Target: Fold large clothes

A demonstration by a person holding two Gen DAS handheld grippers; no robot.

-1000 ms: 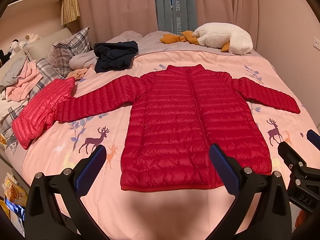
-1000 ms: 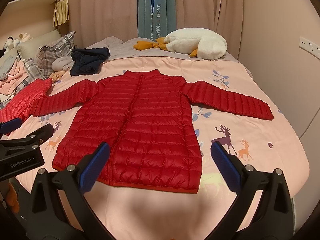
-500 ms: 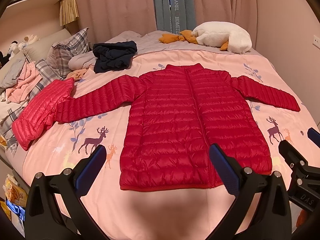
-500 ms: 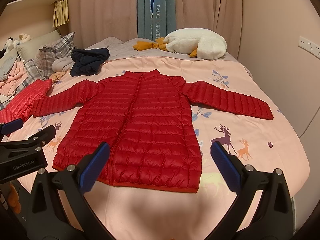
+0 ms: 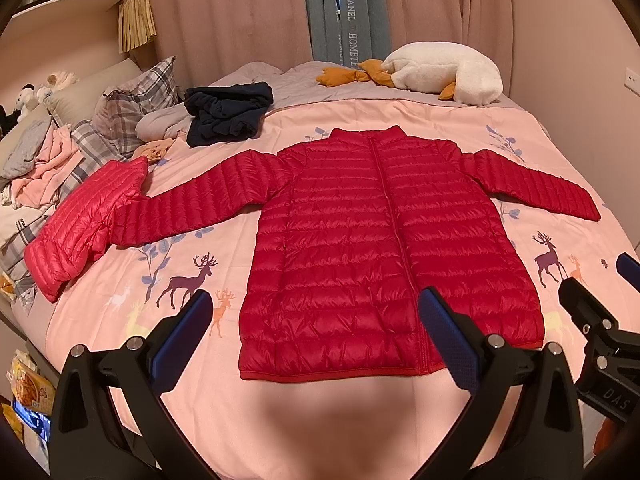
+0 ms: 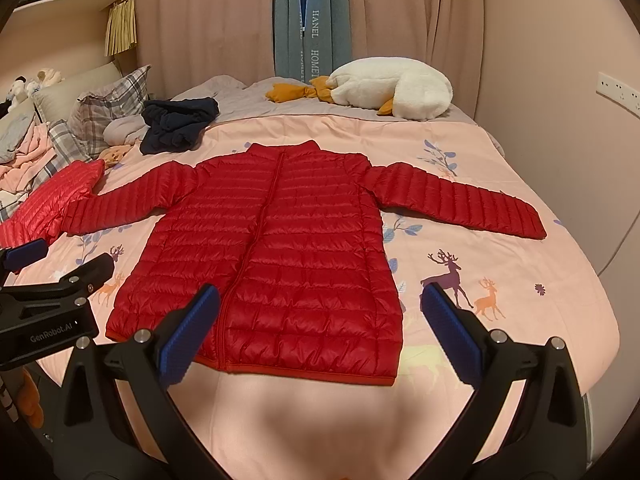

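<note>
A red quilted down jacket (image 5: 372,240) lies flat and zipped on the pink bed (image 5: 180,256), both sleeves spread out to the sides, hem toward me. It also shows in the right wrist view (image 6: 272,256). My left gripper (image 5: 316,336) is open and empty, held above the hem near the foot of the bed. My right gripper (image 6: 320,332) is open and empty, also above the hem, to the right of the left one. The right gripper's body shows at the right edge of the left wrist view (image 5: 600,328).
A second, lighter red down jacket (image 5: 80,220) lies at the left beside the sleeve end. A dark blue garment (image 5: 228,114), plaid pillows (image 5: 132,104) and a white plush goose (image 5: 444,72) sit at the far side. A wall (image 6: 580,140) runs along the bed's right.
Both grippers have drifted very slightly; the jacket has not moved and both stay open.
</note>
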